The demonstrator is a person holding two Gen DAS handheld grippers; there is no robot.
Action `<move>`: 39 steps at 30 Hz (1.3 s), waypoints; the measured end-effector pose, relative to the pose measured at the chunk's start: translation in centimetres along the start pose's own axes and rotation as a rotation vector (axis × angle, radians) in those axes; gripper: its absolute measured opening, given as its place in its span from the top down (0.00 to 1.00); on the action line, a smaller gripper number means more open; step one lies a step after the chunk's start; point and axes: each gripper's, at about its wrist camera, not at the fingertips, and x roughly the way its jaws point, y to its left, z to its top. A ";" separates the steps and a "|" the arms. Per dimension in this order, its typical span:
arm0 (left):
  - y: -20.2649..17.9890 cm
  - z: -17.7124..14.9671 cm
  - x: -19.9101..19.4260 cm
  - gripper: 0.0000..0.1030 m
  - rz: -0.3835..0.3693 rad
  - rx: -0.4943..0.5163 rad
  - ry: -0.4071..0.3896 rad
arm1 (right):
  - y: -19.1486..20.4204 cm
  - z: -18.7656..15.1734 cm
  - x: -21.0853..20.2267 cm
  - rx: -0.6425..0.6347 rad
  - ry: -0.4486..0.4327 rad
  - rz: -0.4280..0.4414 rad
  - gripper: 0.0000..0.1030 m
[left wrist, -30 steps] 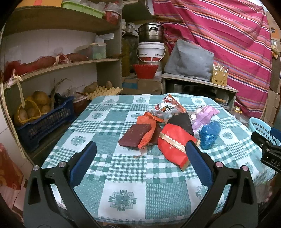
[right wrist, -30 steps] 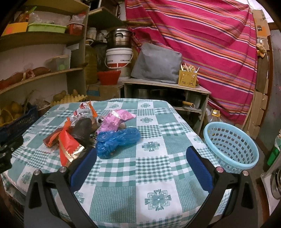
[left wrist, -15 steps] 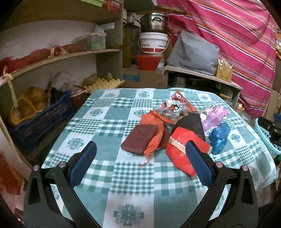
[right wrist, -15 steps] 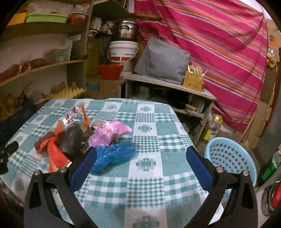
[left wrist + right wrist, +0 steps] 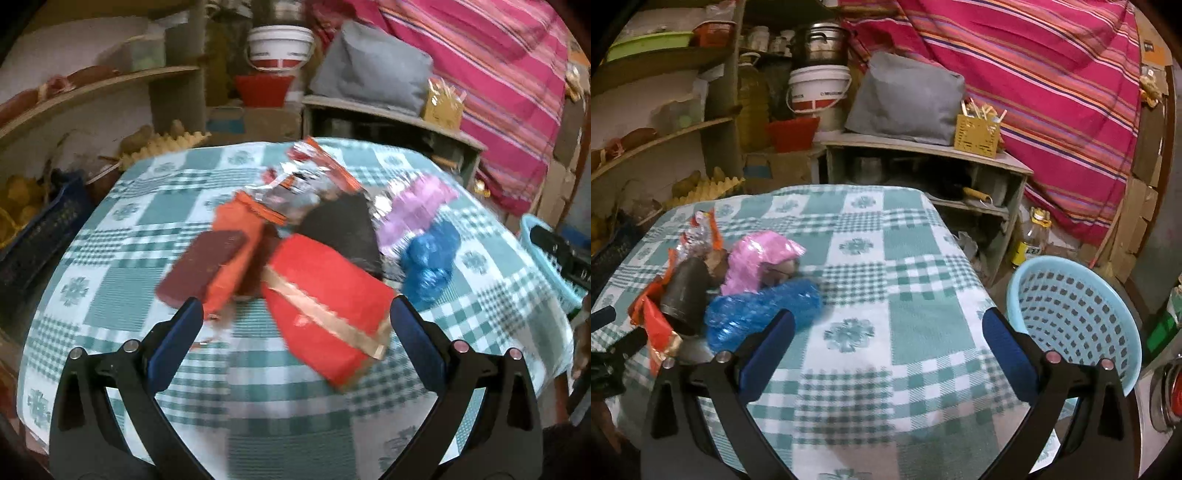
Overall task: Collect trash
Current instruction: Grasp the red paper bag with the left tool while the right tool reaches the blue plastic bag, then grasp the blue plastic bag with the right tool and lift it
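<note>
A pile of trash lies on the green checked tablecloth: a red packet with a gold strip, a maroon flat packet, an orange wrapper, a silver snack bag, a black piece, a pink wrapper and a blue crumpled bag. My left gripper is open just before the red packet. My right gripper is open above the cloth, right of the blue bag and pink wrapper. A light blue basket stands beyond the table's right edge.
Shelves with potatoes and a dark blue crate line the left side. A low shelf with a grey cushion, a yellow holder and a white bucket stands behind the table. A striped red cloth hangs at the back.
Both grippers have moved forward and lower over the table. The trash pile looms larger in the left view, and the blue basket sits closer in the right view. Both stay open.
</note>
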 end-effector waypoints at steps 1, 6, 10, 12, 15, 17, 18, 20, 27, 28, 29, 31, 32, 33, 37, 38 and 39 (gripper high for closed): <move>-0.6 -0.1 0.2 0.05 0.004 0.021 0.005 | -0.3 -0.1 0.0 0.005 0.004 0.001 0.04; -1.9 -0.7 1.2 0.05 0.005 0.067 0.038 | -0.5 -0.2 -0.3 0.014 -0.005 0.004 0.04; -2.0 -1.2 2.3 0.07 0.015 0.086 0.075 | 0.0 -0.1 -0.5 0.012 -0.008 0.020 0.04; -1.9 -1.4 2.8 0.16 0.000 0.083 0.098 | 0.4 0.0 -0.5 0.006 -0.011 0.022 0.04; -1.7 -1.4 2.7 0.30 -0.018 0.084 0.103 | 1.0 0.0 -0.5 -0.010 -0.016 0.020 0.04; -1.6 -1.3 2.3 0.42 -0.036 0.090 0.100 | 1.3 -0.1 -0.5 -0.019 -0.016 0.021 0.04; -1.5 -1.3 2.2 0.43 -0.039 0.091 0.099 | 1.4 -0.1 -0.5 -0.022 -0.014 0.024 0.04; -1.4 -1.3 1.5 0.50 -0.052 0.093 0.091 | 1.7 -0.2 -0.5 -0.027 -0.012 0.034 0.04; -0.3 -1.3 -0.4 0.83 -0.071 0.102 0.080 | 3.1 -0.4 -0.2 -0.042 0.000 0.068 0.04; 0.0 -1.3 -0.8 0.84 -0.070 0.098 0.072 | 3.4 -0.4 -0.1 -0.046 0.004 0.076 0.04; 0.3 -1.2 -1.2 0.84 -0.065 0.097 0.061 | 3.8 -0.5 0.0 -0.053 0.008 0.081 0.04; 0.8 -0.9 -2.0 0.85 -0.051 0.099 0.036 | 4.7 -0.6 0.3 -0.065 0.012 0.089 0.04; 1.1 -0.7 -2.4 0.85 -0.043 0.097 0.024 | 5.1 -0.6 0.5 -0.069 0.015 0.094 0.04; 1.4 -0.4 -2.6 0.85 -0.037 0.095 0.015 | 5.5 -0.6 0.6 -0.072 0.017 0.098 0.04; 2.8 0.9 -3.2 0.85 0.000 0.089 -0.023 | 7.8 -0.7 1.7 -0.099 0.041 0.116 0.04; 3.3 1.4 -3.1 0.85 0.002 0.074 -0.023 | 8.4 -0.8 2.0 -0.107 0.048 0.119 0.04; 3.8 1.6 -3.0 0.85 0.004 0.059 -0.022 | 8.9 -0.8 2.3 -0.115 0.054 0.122 0.04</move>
